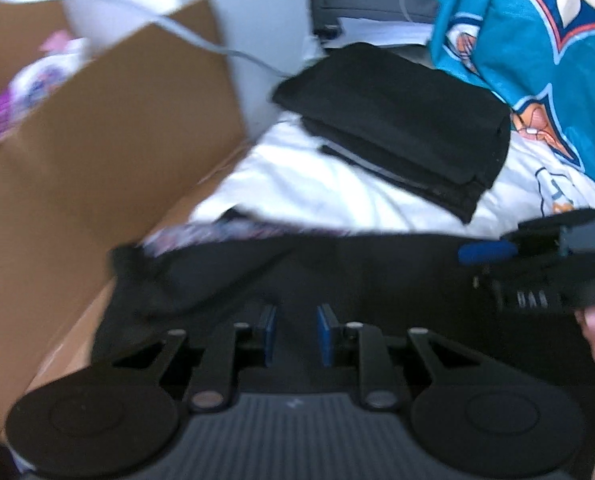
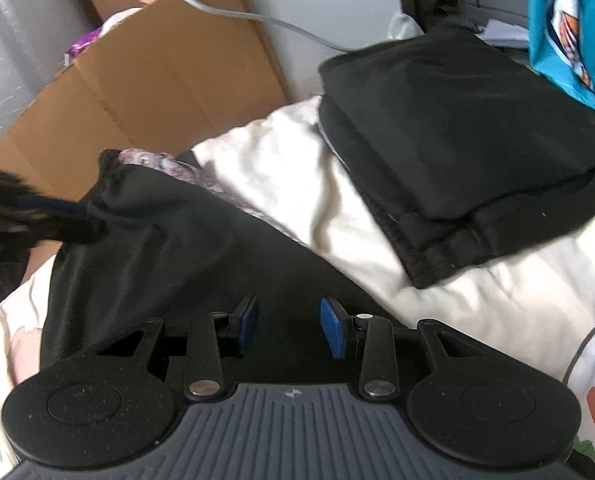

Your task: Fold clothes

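The left gripper (image 1: pixel 296 334) stands over a black garment (image 1: pixel 377 272), its blue pads part-way apart; black cloth fills the gap, but the blurred view does not show whether the pads press on it, so its grip cannot be told. In the right wrist view the left gripper reaches the garment's raised corner (image 2: pixel 109 184) from the left edge, and that corner looks lifted clear of the bed, which suggests a hold. The right gripper (image 2: pixel 288 328) hovers low over the same garment with its pads plainly apart; whether cloth is pinched between them cannot be told. The step in hand appears to be a fold of the black garment, one corner being carried up and over. The next move likely calls for drawing that corner across the body of the cloth while the near edge is kept flat. The garment is dark, thin and slightly glossy, with a patterned lining (image 2: pixel 185 172) showing at the lifted edge. It lies on the white bed cover (image 2: pixel 297 184), nearest the grippers, with a stack of folded black clothes (image 2: pixel 457 128) beyond, and a cardboard box (image 2: pixel 157 80) to the left.
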Demonstrator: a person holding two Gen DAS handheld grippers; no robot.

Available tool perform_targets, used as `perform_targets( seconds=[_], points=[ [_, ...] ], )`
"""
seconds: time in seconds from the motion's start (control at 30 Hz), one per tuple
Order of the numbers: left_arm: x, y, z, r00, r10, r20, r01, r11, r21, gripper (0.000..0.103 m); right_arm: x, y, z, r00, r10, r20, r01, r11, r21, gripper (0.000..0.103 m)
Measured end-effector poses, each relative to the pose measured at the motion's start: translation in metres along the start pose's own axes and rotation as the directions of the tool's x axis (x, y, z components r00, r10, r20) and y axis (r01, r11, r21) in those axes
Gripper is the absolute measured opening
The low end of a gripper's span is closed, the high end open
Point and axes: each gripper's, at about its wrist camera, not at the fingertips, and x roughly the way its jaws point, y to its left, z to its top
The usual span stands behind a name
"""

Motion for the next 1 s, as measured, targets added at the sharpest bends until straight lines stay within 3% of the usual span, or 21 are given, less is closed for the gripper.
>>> perform_targets(
  seconds=[0.2,0.4,0.5,0.67,0.8,1.0],
  points=[
    [-0.068,0.017,-0.057,0.999,0.048,-0.020,-0.049,0.996,-0.079,0.024,0.000,0.015,-0.001,0.999,0.034,-0.020,-0.035,0.998,-0.055,0.042],
    [-0.092,0.004,-0.127,0.997,0.061,-0.040,-0.068,0.977,-0.200,0.024,-0.016,0.012,-0.008,0.998,0.054,-0.014,-0.054,0.998,-0.024,0.042],
    [-0.097,-0.011,-0.156,0.996,0.084,-0.029,-0.089,0.960,-0.264,0.024,-0.042,0.011,-0.020,0.995,0.096,0.039,-0.095,0.995,-0.018,0.042],
    [-0.096,-0.041,-0.178,0.997,0.074,0.025,-0.062,0.945,-0.321,0.024,-0.076,0.017,-0.031,0.996,0.070,0.051,-0.066,0.995,-0.081,0.042],
    [-0.096,-0.060,-0.187,0.997,0.038,0.067,-0.013,0.939,-0.344,0.024,-0.100,0.018,-0.050,0.994,0.103,0.042,-0.100,0.993,-0.059,0.042],
    [-0.084,-0.075,-0.204,0.998,-0.017,0.066,0.039,0.931,-0.363,0.024,-0.133,0.021,-0.090,0.996,0.084,-0.032,-0.086,0.995,-0.043,0.042]
  ],
)
